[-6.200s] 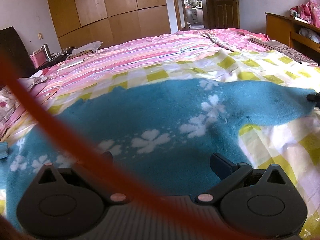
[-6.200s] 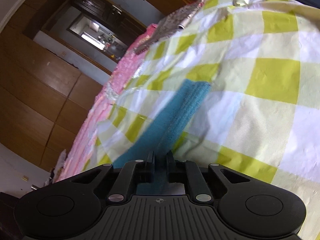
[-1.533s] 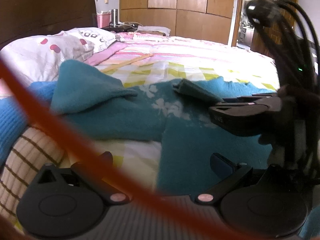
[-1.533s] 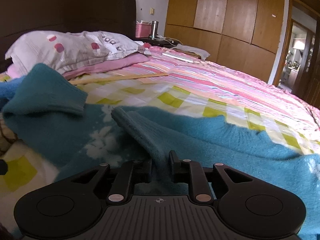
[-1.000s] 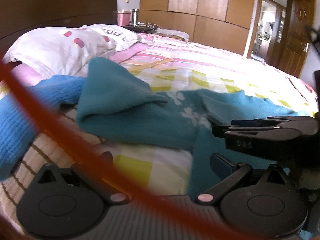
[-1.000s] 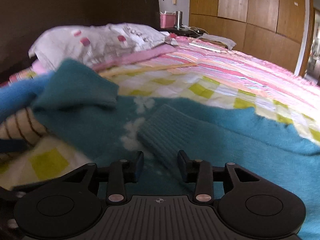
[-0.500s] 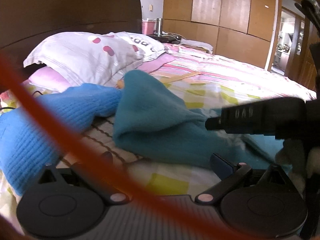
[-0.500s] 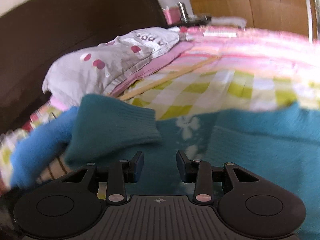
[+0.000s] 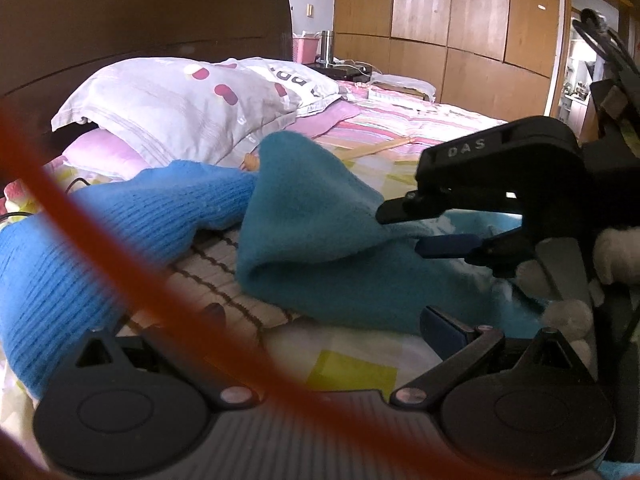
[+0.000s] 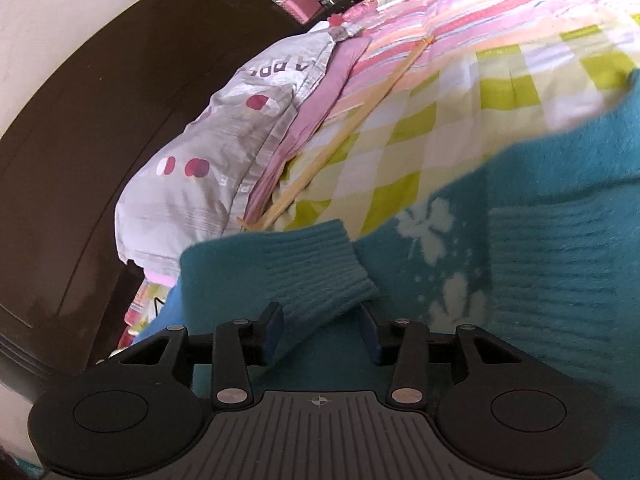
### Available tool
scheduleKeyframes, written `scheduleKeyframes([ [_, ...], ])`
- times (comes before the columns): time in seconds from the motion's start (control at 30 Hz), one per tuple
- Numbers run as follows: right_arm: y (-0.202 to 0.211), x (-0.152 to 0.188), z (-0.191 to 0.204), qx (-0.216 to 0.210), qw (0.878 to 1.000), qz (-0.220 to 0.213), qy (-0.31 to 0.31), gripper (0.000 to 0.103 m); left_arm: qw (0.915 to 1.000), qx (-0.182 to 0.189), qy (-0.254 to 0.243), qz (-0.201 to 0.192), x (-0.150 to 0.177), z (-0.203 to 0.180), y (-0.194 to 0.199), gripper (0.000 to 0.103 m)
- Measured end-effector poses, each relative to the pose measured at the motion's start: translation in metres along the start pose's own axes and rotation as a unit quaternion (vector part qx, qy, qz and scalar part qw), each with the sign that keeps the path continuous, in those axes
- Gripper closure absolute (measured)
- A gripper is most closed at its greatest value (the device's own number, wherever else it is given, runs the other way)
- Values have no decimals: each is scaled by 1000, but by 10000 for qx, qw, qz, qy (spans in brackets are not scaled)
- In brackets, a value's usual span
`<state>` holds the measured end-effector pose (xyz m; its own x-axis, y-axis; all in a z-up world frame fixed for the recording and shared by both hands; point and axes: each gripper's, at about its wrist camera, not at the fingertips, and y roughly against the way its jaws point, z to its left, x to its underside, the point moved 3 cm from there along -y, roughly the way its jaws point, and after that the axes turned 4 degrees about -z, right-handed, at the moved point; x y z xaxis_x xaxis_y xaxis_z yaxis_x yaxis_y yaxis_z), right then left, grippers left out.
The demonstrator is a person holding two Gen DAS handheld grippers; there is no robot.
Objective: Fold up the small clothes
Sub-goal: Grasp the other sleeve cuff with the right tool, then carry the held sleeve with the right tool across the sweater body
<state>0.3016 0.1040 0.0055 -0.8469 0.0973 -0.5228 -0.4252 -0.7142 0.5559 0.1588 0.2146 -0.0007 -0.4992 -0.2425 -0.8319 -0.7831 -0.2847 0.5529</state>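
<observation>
Two grippers over the bed. Right gripper [image 10: 320, 334] has its fingers spread wide around the ribbed cuff [image 10: 316, 276] of the teal sweater [image 10: 540, 280], not yet closed on it. Left gripper [image 9: 320, 320] fingers wide apart, holding nothing. Sweater lies on the checked sheet [image 10: 400, 140], near the pillow [image 9: 180, 108]; a brighter blue knit [image 9: 100, 232] lies at its left.
</observation>
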Motion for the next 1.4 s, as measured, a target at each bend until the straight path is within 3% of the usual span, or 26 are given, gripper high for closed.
scheduleKeyframes([
  [0.3, -12, -6, -12, -235, 9968, -95, -752, 58, 9999, -111, 65, 59, 0, 4, -5, 0],
  [0.47, -13, -7, -7, -141, 9983, -141, -541, 73, 9999, -139, 32, 72, 1, 4, -6, 0],
  [0.53, -12, -9, -4, -30, 9989, -205, -420, 85, 9999, -126, 19, 71, 1, 4, -6, 0],
  [0.63, -8, -12, 3, 140, 9993, -305, -167, 90, 9999, -123, -42, 69, 2, 2, -7, 0],
  [0.93, 25, -25, 23, 549, 9931, -806, 651, 93, 10000, -27, -46, 79, 2, 2, -6, 0],
  [1.4, 65, -34, 23, 905, 9840, -1161, 1006, 93, 9998, 100, -171, 73, 3, -4, -7, 0],
])
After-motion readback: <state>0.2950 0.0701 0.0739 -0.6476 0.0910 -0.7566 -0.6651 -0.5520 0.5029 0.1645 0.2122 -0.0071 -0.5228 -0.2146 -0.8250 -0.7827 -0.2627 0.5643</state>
